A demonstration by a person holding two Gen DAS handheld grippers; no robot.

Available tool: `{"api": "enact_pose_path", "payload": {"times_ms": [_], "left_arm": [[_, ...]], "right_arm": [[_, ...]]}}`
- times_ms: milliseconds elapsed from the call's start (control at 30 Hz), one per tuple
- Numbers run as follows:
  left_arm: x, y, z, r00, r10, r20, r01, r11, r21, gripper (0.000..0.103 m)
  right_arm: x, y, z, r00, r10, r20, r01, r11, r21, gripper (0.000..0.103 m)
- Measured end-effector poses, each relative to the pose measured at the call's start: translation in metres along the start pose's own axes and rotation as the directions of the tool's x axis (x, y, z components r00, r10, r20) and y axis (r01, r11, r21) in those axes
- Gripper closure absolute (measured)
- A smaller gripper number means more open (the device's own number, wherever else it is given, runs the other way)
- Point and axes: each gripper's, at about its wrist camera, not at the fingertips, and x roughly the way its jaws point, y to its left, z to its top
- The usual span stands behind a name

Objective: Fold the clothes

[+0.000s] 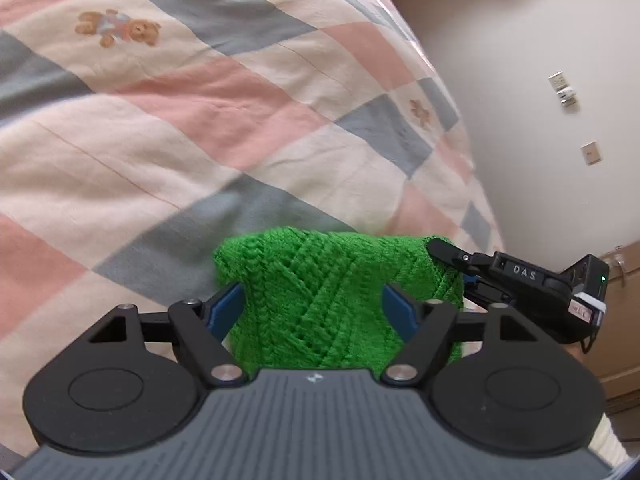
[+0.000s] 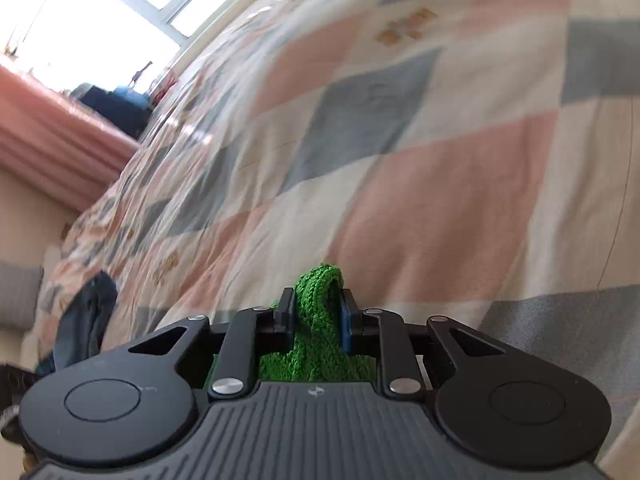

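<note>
A bright green knitted garment (image 1: 332,280) is bunched up above the patchwork quilt (image 1: 200,120). In the left wrist view its bulk fills the wide gap between my left gripper's (image 1: 312,300) blue-padded fingers (image 1: 226,308), which stand far apart and open. My right gripper (image 1: 440,256) comes in from the right and grips the garment's right end. In the right wrist view the right gripper (image 2: 316,312) is shut on a fold of the green knit (image 2: 320,292) that loops up between its pads. The lower part of the garment is hidden behind both gripper bodies.
The bed's quilt (image 2: 440,160) of pink, cream and grey-blue squares with teddy bear prints spreads ahead in both views. A dark denim garment (image 2: 84,320) lies at the bed's left edge. A wall with sockets (image 1: 564,88), a wooden door (image 1: 616,320), a window (image 2: 100,20) and pink curtains (image 2: 52,132) surround the bed.
</note>
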Motion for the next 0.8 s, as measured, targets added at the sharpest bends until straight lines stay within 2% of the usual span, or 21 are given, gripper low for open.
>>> {"api": "enact_pose_path", "payload": {"times_ms": [67,100,167,233,300,367,400,433,533,600,633,667,700,733,767,800], "left_arm": [[-0.009,0.003,-0.003,0.999,-0.04,0.01,0.039,0.999,0.008,0.046],[-0.015,0.004,-0.004,0.998,-0.053,0.015,0.053,0.999,0.011,0.052],[-0.022,0.007,-0.006,0.998,-0.06,0.02,0.06,0.998,0.024,0.054],[-0.024,0.009,-0.006,0.999,-0.03,0.014,0.03,0.999,0.03,0.054],[-0.025,0.01,-0.003,1.0,-0.019,0.024,0.018,0.999,0.031,0.054],[-0.025,0.01,0.001,0.999,-0.007,0.038,0.006,0.999,0.035,0.049],[-0.024,0.01,0.003,0.999,0.001,0.038,-0.002,0.999,0.032,0.037],[-0.02,0.01,0.005,1.0,0.004,0.031,-0.005,1.0,0.025,0.026],[-0.002,0.007,0.008,1.0,0.008,-0.015,-0.008,1.0,0.007,0.025],[0.011,0.003,0.008,0.999,0.037,-0.035,-0.037,0.999,0.01,0.025],[0.015,0.002,0.008,0.998,0.054,-0.032,-0.054,0.998,0.008,0.027],[0.017,0.002,0.009,0.997,0.071,-0.025,-0.071,0.997,0.002,0.031],[0.019,0.002,0.009,0.996,0.087,-0.019,-0.087,0.996,-0.003,0.049],[0.019,0.003,0.009,0.995,0.095,-0.012,-0.095,0.995,-0.01,0.062],[0.016,0.006,0.009,0.996,0.087,-0.005,-0.087,0.996,-0.018,0.067],[0.012,0.01,0.008,0.997,0.074,0.003,-0.074,0.997,-0.023,0.078]], "right_arm": [[-0.014,0.013,-0.002,0.997,0.075,-0.011,-0.075,0.997,0.017,0.083],[-0.014,0.016,-0.003,0.996,0.085,-0.018,-0.085,0.996,0.019,0.084],[-0.002,0.011,-0.001,0.997,0.074,-0.035,-0.072,0.996,0.043,0.083],[0.022,-0.014,0.005,0.996,0.073,-0.047,-0.065,0.986,0.154,0.083],[0.045,-0.047,0.008,0.986,0.151,-0.072,-0.12,0.938,0.326,0.084],[0.058,-0.07,0.006,0.976,0.201,-0.083,-0.14,0.873,0.468,0.084],[0.06,-0.076,0.005,0.972,0.221,-0.086,-0.151,0.855,0.496,0.084],[0.059,-0.076,0.005,0.97,0.226,-0.087,-0.156,0.858,0.489,0.084],[0.049,-0.069,0.007,0.972,0.215,-0.091,-0.155,0.886,0.436,0.083],[0.041,-0.063,0.008,0.979,0.185,-0.09,-0.134,0.905,0.403,0.067],[0.036,-0.059,0.008,0.984,0.157,-0.088,-0.112,0.919,0.377,0.063],[0.031,-0.056,0.007,0.989,0.127,-0.081,-0.091,0.933,0.349,0.054],[0.025,-0.052,0.006,0.993,0.098,-0.072,-0.07,0.945,0.321,0.054],[0.019,-0.049,0.003,0.995,0.079,-0.055,-0.06,0.953,0.296,0.054],[0.013,-0.046,0.0,0.997,0.065,-0.034,-0.054,0.96,0.273,0.058],[0.011,-0.043,-0.002,0.997,0.069,-0.023,-0.061,0.966,0.249,0.085]]}}
